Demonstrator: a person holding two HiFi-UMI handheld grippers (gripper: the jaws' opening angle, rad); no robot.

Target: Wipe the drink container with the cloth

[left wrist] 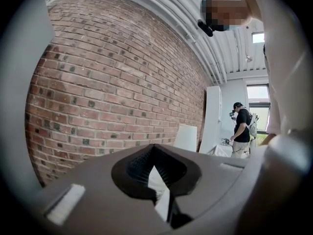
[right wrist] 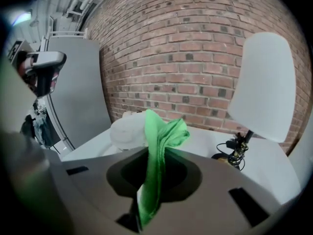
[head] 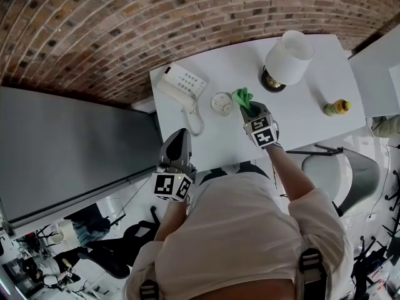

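while right tongs clamp green cloth, bottle stands well apart

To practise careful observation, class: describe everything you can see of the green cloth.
The green cloth looks like soft, thin fabric, bunched into folds. The right gripper is shut on its lower part, so the loose end stands up beyond the jaws and flops over. It is held over the white table, right beside a round white container. Whether it touches that container cannot be told.
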